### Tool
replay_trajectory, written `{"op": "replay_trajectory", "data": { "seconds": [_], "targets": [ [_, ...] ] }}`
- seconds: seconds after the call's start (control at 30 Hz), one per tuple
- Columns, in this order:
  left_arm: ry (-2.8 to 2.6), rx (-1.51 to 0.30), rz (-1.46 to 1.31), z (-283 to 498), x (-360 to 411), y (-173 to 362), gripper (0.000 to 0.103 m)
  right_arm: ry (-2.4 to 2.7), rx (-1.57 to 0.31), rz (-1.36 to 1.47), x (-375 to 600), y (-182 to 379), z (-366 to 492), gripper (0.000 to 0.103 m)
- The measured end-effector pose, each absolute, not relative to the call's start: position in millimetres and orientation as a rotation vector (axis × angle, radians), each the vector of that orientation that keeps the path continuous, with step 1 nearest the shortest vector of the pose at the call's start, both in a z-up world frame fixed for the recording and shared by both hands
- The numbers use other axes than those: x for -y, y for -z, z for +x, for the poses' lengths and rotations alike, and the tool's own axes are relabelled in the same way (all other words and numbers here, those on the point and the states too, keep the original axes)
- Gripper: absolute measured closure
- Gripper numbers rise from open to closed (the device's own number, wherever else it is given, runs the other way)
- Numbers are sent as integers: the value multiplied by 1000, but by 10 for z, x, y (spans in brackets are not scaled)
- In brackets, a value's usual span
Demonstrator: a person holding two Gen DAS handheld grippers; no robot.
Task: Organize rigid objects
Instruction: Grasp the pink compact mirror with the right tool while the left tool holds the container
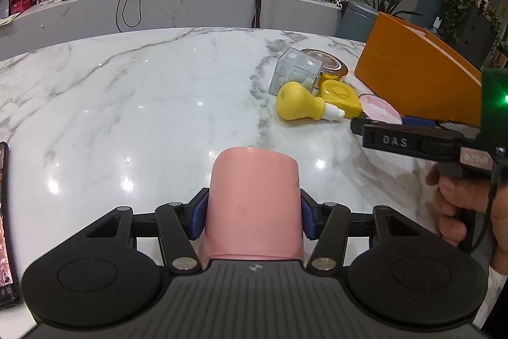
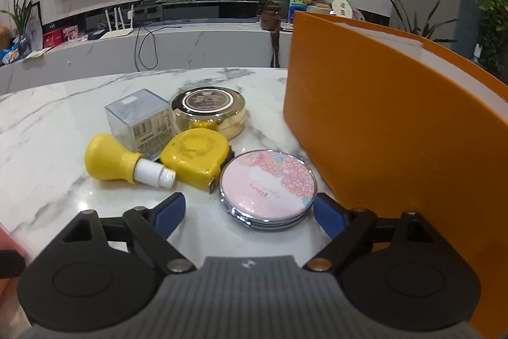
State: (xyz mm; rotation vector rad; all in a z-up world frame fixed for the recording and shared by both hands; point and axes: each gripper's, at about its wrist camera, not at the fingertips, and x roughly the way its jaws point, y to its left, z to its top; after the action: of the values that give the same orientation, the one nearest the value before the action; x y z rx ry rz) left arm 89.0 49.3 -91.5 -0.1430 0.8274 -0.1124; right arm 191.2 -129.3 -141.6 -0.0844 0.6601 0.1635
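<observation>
My left tongs [image 1: 253, 213], a black two-finger tool with blue pads [image 1: 197, 217], pointed forward and downward, their jaws closed partway and both pads pressed flat against the sides of a pink cylindrical plastic cup [image 1: 253, 205] held between them. My right tongs [image 2: 248, 212], black with the same blue pads [image 2: 328, 216], also tilted downward, with their jaws spread wide and gripping nothing; the right pad stood just beside the rim of a round pink floral compact [image 2: 267, 189], though I could not tell whether it touched. In the left wrist view, my right hand [image 1: 457, 205] was wrapped around the black handle, fingers curled on the trigger grip.
</observation>
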Motion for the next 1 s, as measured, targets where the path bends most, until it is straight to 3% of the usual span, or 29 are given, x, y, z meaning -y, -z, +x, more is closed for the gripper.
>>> {"op": "replay_trajectory", "data": {
  "seconds": [0.33,0.43,0.6,0.63,0.67,0.7,0.73,0.8,0.83,0.87,1.0],
  "targets": [
    [120,-829,-141,886,-492,917,39,-261,-660,-154,1167,1438,2186,15],
    [121,-829,-140,886,-491,917,39,-289,-649,-163,1177,1430,2215,29],
    [123,-822,-140,881,-494,922,39,-320,-655,-198,1186,1394,2091,44],
    [124,-821,-139,881,-498,925,39,-328,-663,-207,1185,1380,2042,54],
    [124,-820,-140,876,-500,926,39,-344,-682,-195,1198,1360,1998,75],
    [124,-820,-141,872,-503,926,39,-364,-705,-171,1218,1346,1957,83],
    [125,-819,-143,866,-506,927,39,-375,-723,-156,1233,1330,1907,81],
    [126,-815,-146,854,-512,929,39,-372,-733,-192,1213,1309,1793,66],
    [126,-815,-146,853,-511,928,39,-367,-722,-213,1199,1306,1745,41],
    [126,-817,-146,852,-508,926,39,-362,-695,-231,1192,1304,1713,28],
    [130,-821,-151,853,-534,922,39,-315,-645,-228,1191,1304,1802,28]
  ]
}}
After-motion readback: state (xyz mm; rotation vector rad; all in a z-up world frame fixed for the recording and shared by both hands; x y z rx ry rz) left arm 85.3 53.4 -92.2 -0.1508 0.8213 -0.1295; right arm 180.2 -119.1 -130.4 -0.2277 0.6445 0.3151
